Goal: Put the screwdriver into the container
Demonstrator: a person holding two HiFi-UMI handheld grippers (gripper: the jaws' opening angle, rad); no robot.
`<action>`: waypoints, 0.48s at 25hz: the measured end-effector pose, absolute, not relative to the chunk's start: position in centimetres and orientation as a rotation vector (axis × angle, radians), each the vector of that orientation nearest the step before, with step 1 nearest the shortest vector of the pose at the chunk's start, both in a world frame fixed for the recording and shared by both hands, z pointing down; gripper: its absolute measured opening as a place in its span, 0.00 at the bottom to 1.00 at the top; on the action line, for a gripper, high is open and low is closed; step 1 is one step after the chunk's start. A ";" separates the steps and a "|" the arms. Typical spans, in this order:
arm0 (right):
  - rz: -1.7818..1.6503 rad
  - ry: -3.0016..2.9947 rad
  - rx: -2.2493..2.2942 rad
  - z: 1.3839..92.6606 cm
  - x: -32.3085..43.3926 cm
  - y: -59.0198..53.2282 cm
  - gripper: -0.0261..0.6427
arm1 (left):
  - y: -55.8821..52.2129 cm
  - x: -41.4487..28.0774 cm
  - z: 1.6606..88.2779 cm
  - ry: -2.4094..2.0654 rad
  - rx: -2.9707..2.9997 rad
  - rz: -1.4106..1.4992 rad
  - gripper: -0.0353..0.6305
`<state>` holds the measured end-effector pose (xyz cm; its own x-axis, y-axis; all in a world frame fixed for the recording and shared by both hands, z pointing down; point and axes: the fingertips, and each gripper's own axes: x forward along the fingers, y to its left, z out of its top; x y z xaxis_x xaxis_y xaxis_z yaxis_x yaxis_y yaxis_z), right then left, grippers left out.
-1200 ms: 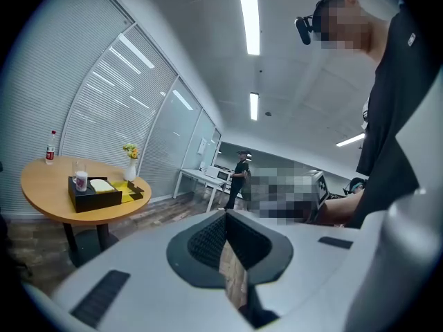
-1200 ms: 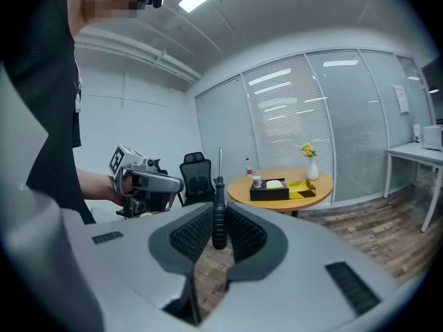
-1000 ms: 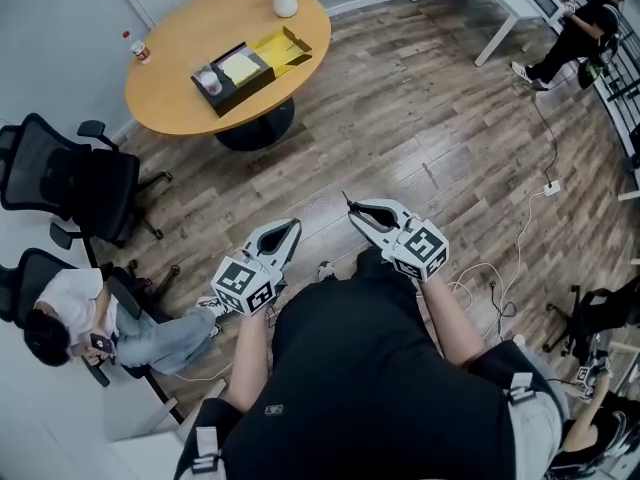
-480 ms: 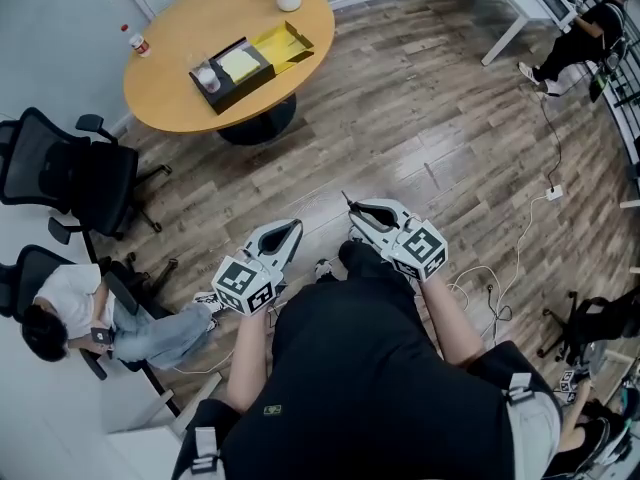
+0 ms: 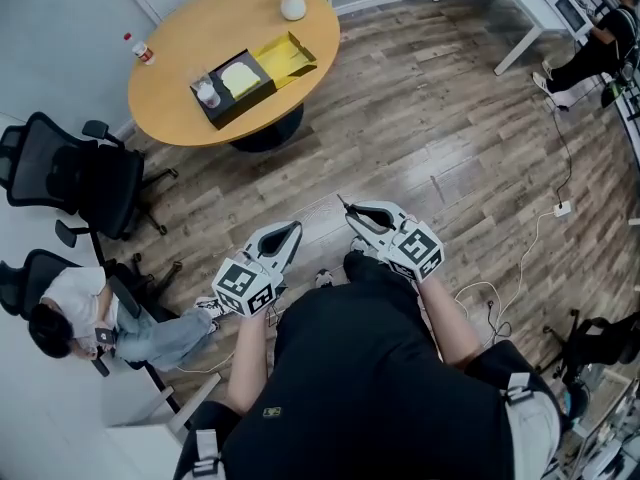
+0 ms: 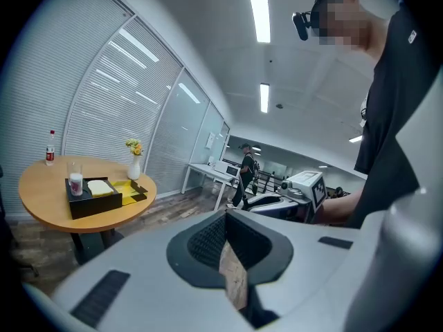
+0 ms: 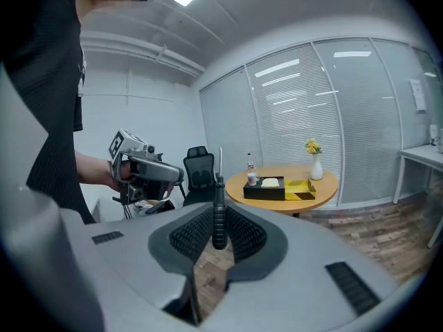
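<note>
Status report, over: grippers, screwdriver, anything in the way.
Right gripper shut on screwdriver, shaft out front. Left gripper shut, empty. Container on round table ahead, not yet reached. Office chairs left of the path, not blocking.

Round table [image 5: 170,93], vase [image 5: 293,6], bottle [image 5: 141,50], office chair [image 5: 85,183]

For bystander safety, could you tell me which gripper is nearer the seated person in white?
Left. The left gripper is near the seated person's feet; the right gripper, gripping the screwdriver, lies farther, beyond it.
</note>
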<state>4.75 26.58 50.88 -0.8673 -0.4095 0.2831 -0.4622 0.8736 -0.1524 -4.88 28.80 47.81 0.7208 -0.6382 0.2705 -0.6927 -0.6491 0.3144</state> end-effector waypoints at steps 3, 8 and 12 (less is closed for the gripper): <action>0.307 -2.805 0.633 50.9 5.7 24.7 0.12 | 27.0 -3.7 47.5 -1.049 2.523 0.186 0.06; 0.302 -2.811 0.586 51.2 7.5 22.1 0.12 | 24.5 -1.8 47.3 -1.083 2.507 0.182 0.06; 0.291 -2.808 0.553 51.7 8.9 20.1 0.12 | 23.0 -0.4 47.2 -1.114 2.494 0.182 0.06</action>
